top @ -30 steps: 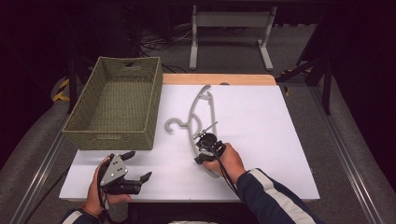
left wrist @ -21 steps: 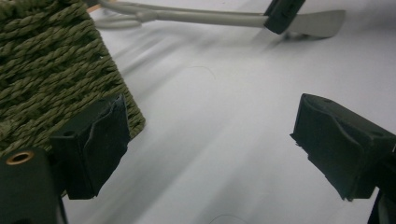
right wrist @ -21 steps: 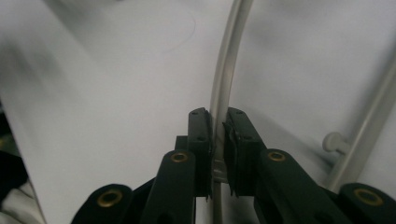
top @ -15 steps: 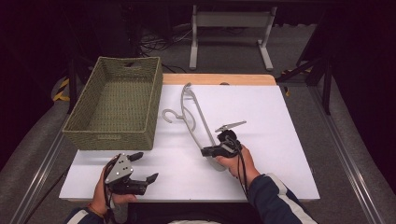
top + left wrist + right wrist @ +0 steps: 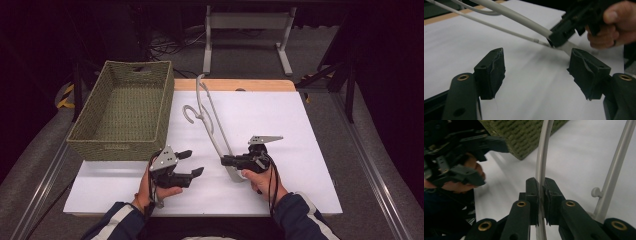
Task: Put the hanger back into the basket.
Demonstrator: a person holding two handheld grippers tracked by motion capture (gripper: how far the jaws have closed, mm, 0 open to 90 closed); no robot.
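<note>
A pale grey clothes hanger (image 5: 210,120) lies slanted across the white table top (image 5: 280,120), its hook (image 5: 190,111) toward the basket. My right gripper (image 5: 225,161) is shut on the hanger's near end; in the right gripper view the jaws pinch the hanger's curved arm (image 5: 541,157), with its straight bar (image 5: 616,167) to the right. My left gripper (image 5: 192,163) is open near the table's front edge, a little left of the hanger. In the left gripper view its pads (image 5: 491,70) stand wide apart, with the hanger (image 5: 516,17) and the right gripper (image 5: 564,33) ahead.
A green woven basket (image 5: 95,137) stands at the table's left, its wall also in the right gripper view (image 5: 529,135). A wooden strip (image 5: 235,85) runs along the far edge. A metal stand (image 5: 247,20) is on the floor behind the table.
The right gripper has swung the hanger round, its near end moving right and toward the front. The left gripper has shifted right, closer to the hanger.
</note>
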